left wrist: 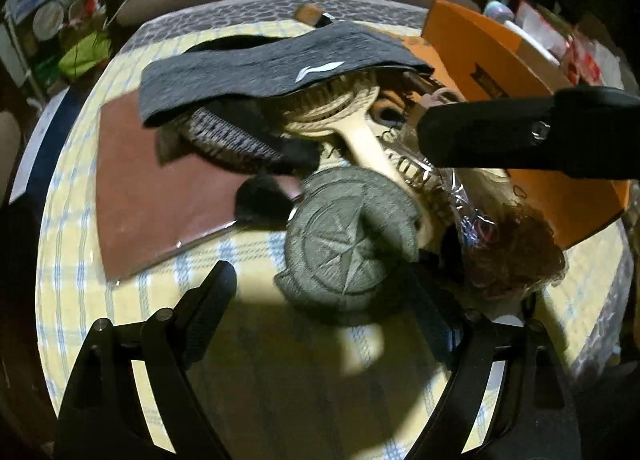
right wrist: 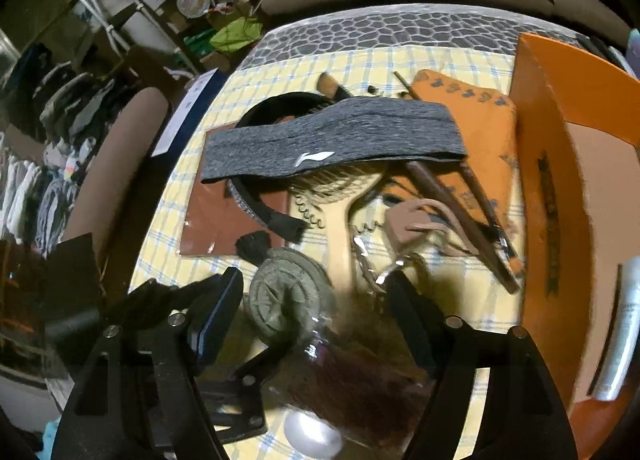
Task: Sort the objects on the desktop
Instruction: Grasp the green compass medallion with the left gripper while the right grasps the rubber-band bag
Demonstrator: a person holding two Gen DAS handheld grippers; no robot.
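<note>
A round grey-green patch [left wrist: 344, 248] with a compass star lies on the checked tablecloth [left wrist: 80, 260], between the fingers of my left gripper [left wrist: 318, 272]. The left fingertip [left wrist: 218, 272] stands clear of the patch, so this gripper is open. My right gripper [right wrist: 314, 284] is open too, straddling a brown hairpiece in clear plastic [right wrist: 360, 380] beside the same patch [right wrist: 284, 296]. One of its fingers [left wrist: 520, 132] crosses the left wrist view above the hairpiece [left wrist: 516, 252]. A grey headband [right wrist: 328, 140] drapes over a wooden hairbrush [right wrist: 344, 216].
An open orange box [right wrist: 560, 180] stands at the right with a white tube [right wrist: 620, 332] inside. A brown sheet in plastic [left wrist: 160, 200], a black hair hoop [left wrist: 232, 136], a black makeup brush [left wrist: 260, 200] and brown sticks [right wrist: 452, 212] crowd the middle. A sofa stands behind the table.
</note>
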